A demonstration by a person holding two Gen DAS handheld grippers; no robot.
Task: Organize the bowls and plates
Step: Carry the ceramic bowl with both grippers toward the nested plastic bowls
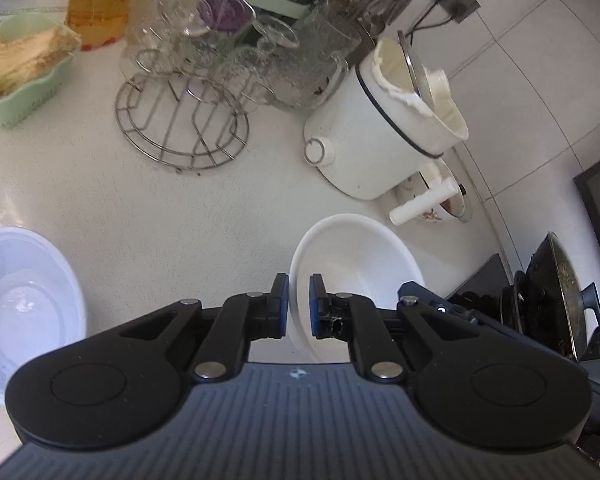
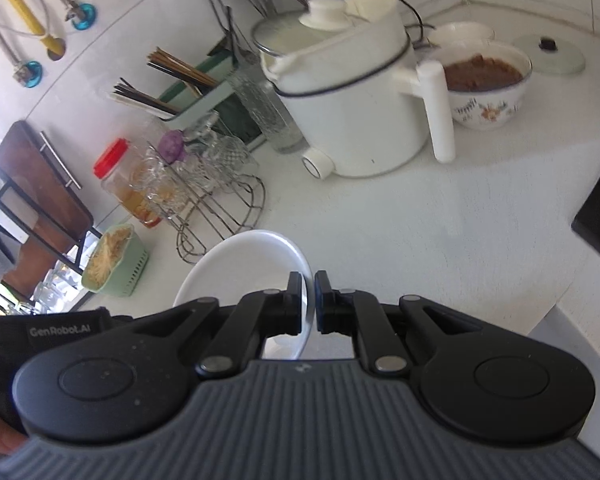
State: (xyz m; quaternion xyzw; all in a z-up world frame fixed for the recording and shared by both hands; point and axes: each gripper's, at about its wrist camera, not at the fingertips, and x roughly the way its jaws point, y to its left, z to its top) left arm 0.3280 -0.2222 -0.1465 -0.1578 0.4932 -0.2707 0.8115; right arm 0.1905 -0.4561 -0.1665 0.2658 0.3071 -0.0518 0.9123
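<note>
A white kitchen bench (image 1: 148, 216) under tiled wall carries everything here; the white pot (image 1: 372, 136) serves as the landmark.

Left wrist view: the left claw (image 1: 299, 305) is clamped on the rim of a white bowl (image 1: 356, 264), one pad inside the wall and one outside. The bowl sits tilted just in front of the pot, toward the camera; whether its base touches the bench cannot be told. A second bowl (image 1: 24, 300), pale and translucent, stands well to the left of the pot, near the picture's edge, with nothing in it and nothing stacked on it. A wire rack (image 1: 180, 128) with glasses lies left of the pot, and a green basket (image 1: 24, 80) further left.

Right wrist view: the right claw (image 2: 308, 302) is pinched tight on the thin rim of a white plate (image 2: 248, 268), which juts out tilted, in front and to the left of the pot (image 2: 348, 100); it looks lifted off the bench. A floral bowl (image 2: 488, 84) full of brown food stands just right of the pot, behind its handle, with a glass lid (image 2: 548, 54) further right.

As a judgement, the tidying is in its middle: two pieces are in hand but neither is put down in a final place, no stack of dishes shows anywhere, and the pale bowl waits untouched. Where the pieces should go is not visible.
</note>
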